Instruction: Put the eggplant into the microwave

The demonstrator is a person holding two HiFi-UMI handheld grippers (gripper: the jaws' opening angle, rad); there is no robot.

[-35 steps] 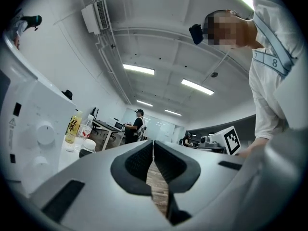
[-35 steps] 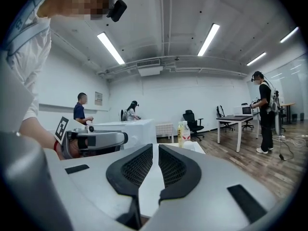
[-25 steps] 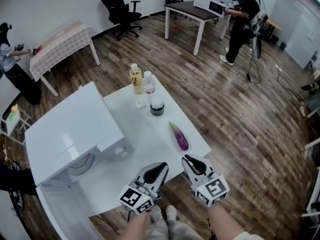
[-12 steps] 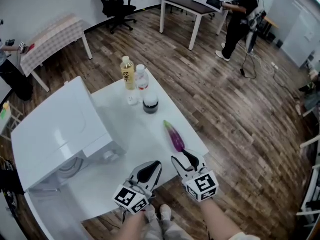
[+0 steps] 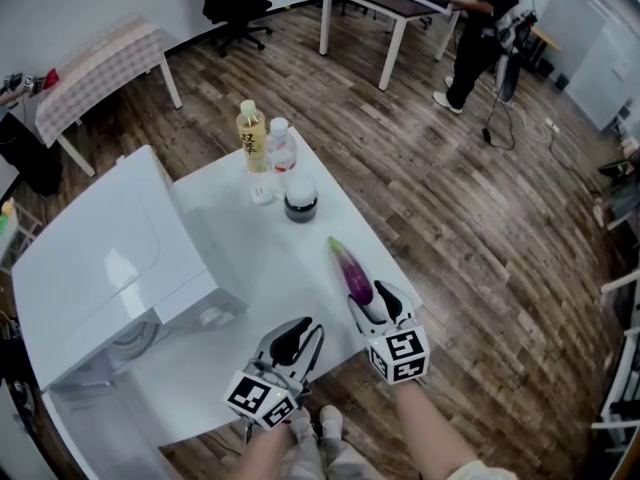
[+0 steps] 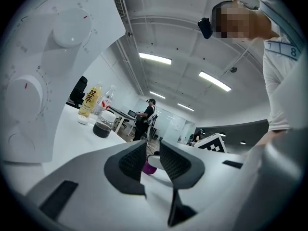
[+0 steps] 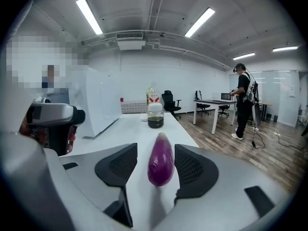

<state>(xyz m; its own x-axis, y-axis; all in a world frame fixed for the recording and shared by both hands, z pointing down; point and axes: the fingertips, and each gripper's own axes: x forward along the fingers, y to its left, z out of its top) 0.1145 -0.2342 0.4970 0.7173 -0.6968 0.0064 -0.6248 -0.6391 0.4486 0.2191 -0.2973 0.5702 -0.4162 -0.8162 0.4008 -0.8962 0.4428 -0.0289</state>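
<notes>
Eggplant, glossy purple, lies on the white bench right of the white microwave, untouched between the right hand-held gripper's jaws, which have just been opening. The left hand-held gripper, nearer the microwave, is narrowly parted and empty.

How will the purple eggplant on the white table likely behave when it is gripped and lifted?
The eggplant looks rounded and tapered, so it would probably roll sideways if nudged. Its glossy skin suggests it may slip from a light grip. It lies straight on the table, so it is likely stiff, not floppy.
</notes>
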